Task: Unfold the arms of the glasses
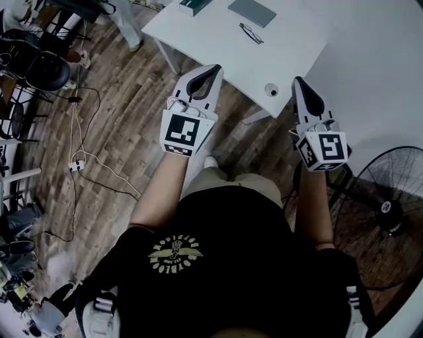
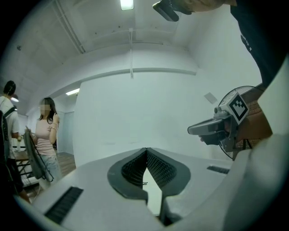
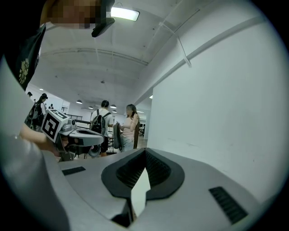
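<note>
The glasses (image 1: 251,33), dark-framed, lie folded on the white table (image 1: 291,46) ahead of me. My left gripper (image 1: 215,68) is held over the floor just short of the table's near edge, its jaws shut with nothing between them (image 2: 146,149). My right gripper (image 1: 297,80) is by the table's near right corner, also shut and empty (image 3: 144,151). Both point level toward a white wall, well short of the glasses. Each gripper shows in the other's view: the right gripper (image 2: 216,128) and the left gripper (image 3: 76,135).
On the table lie a grey flat case (image 1: 252,11), a dark green book (image 1: 193,5) and a small round object (image 1: 271,89). A floor fan (image 1: 390,211) stands at my right. Cables and a power strip (image 1: 77,165) lie on the wooden floor at left. People (image 3: 128,124) stand farther off.
</note>
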